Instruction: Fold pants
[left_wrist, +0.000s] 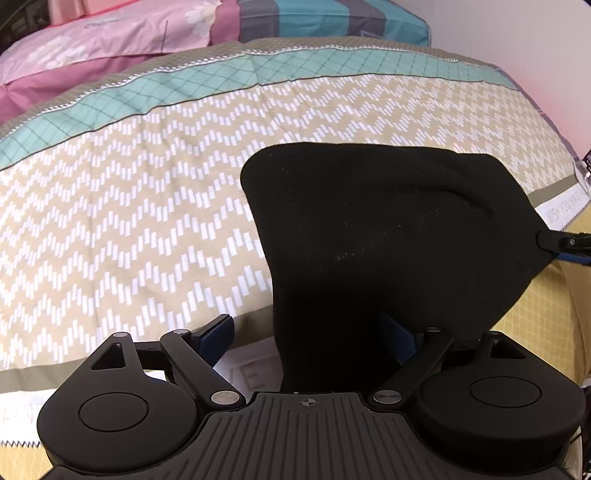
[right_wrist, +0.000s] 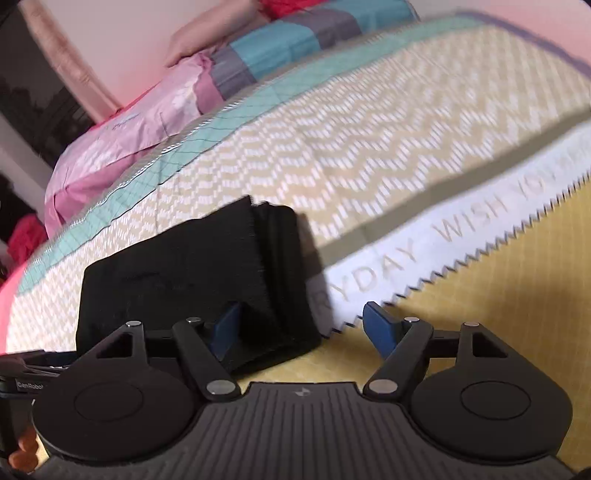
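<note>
The black pants lie folded into a thick stack on the patterned bedspread. In the left wrist view my left gripper is open, its blue-padded fingers spread wide with the near edge of the pants lying between them. In the right wrist view the pants show as a layered black block at lower left. My right gripper is open, its left pad against the stack's near side and its right pad over the yellow sheet. The right gripper's tip also shows in the left wrist view at the stack's right edge.
The bedspread has a beige zigzag pattern, a teal band and a white lettered strip beside a yellow section. Pink and striped pillows lie at the far end. A pink wall stands to the right.
</note>
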